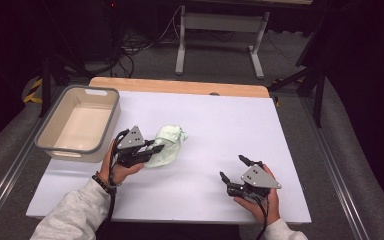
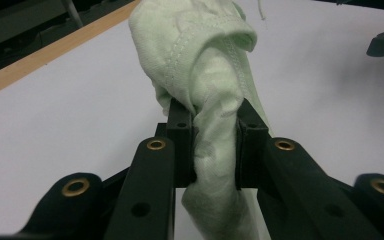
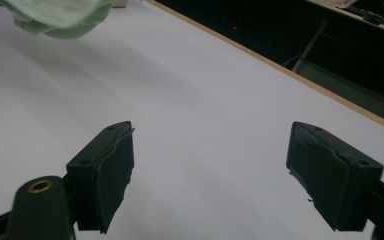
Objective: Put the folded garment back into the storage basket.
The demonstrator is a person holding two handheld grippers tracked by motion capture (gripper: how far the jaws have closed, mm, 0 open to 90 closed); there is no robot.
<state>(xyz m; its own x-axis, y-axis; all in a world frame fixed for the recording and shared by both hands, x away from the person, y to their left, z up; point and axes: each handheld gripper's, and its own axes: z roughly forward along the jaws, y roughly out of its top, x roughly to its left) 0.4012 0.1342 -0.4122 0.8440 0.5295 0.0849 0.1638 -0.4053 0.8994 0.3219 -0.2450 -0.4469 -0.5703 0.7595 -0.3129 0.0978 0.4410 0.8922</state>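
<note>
A pale green cloth [image 1: 167, 145] is bunched up just right of the bin, and my left gripper [image 1: 156, 147] is shut on its near end. In the left gripper view the cloth [image 2: 205, 65] is squeezed between the two black jaws and rises above them, lifted clear of the white table. My right gripper [image 1: 234, 168] rests near the table's front right, open, with nothing between its pads [image 3: 107, 172]. The cloth [image 3: 55, 17] hangs at the top left corner of the right gripper view.
A grey-rimmed beige bin [image 1: 97, 142] stands empty at the table's left. The white table sheet [image 1: 230, 125] ends in a wooden strip [image 1: 180, 86] at the back. Beyond it stand a white table frame [image 1: 220, 30] and dark tripod legs.
</note>
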